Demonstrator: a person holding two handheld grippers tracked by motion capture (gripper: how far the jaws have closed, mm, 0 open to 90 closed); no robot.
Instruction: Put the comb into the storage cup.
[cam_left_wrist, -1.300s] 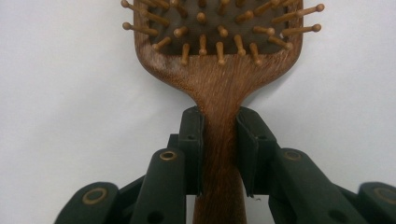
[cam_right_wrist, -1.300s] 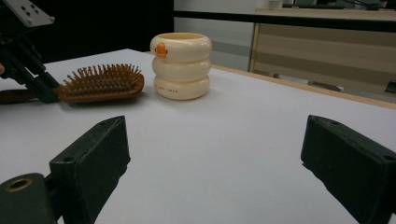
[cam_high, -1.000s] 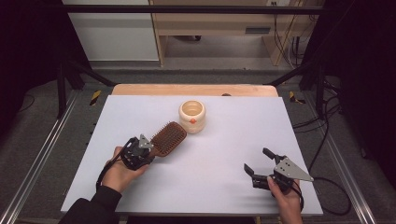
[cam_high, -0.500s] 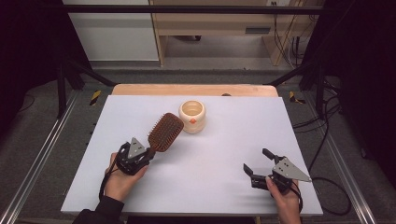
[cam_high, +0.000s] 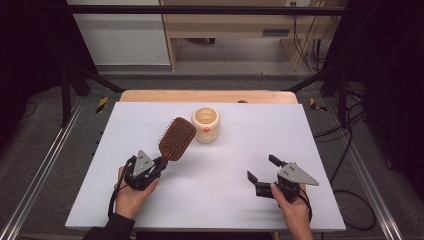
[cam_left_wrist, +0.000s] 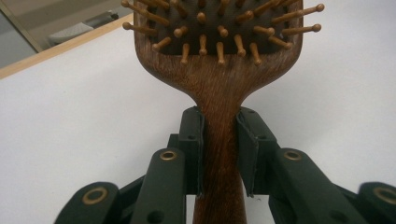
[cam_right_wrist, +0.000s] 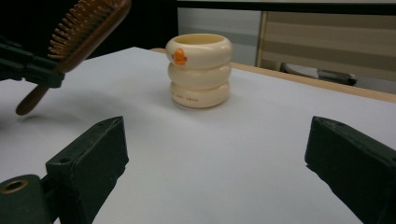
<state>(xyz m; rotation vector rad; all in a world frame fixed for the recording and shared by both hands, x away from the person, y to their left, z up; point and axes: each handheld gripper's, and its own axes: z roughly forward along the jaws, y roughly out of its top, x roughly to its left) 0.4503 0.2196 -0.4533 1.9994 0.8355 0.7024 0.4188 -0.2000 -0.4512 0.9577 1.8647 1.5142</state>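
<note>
I have the left gripper (cam_high: 159, 166) clamped on the wooden hairbrush (cam_high: 176, 138): in the left gripper view its two fingers (cam_left_wrist: 192, 140) press on both sides of the narrow handle, just under the place where the handle widens into the head. The brush is lifted off the desk (cam_high: 150, 115); in the right gripper view it hangs tilted in the air, the head high and the end of the handle low, with its shadow on the white surface below. Seen from the high view, the brush head points forward and a little to the right, toward the cream cup (cam_high: 205, 124), which stands upright near the far middle of the desk. The head is near the cup but not touching it, and I see nothing inside the cup opening. The right gripper (cam_high: 262, 172) rests low at the near right side, well apart from both things, with its fingers (cam_right_wrist: 88, 158) wide apart and holding nothing. My judgement is that the picking up is done and the grasp looks firm, and what is left is to carry the brush over the cup, turn it so the handle goes down, and set it in. This is only my reading, because the brush could also be meant for another place.
</note>
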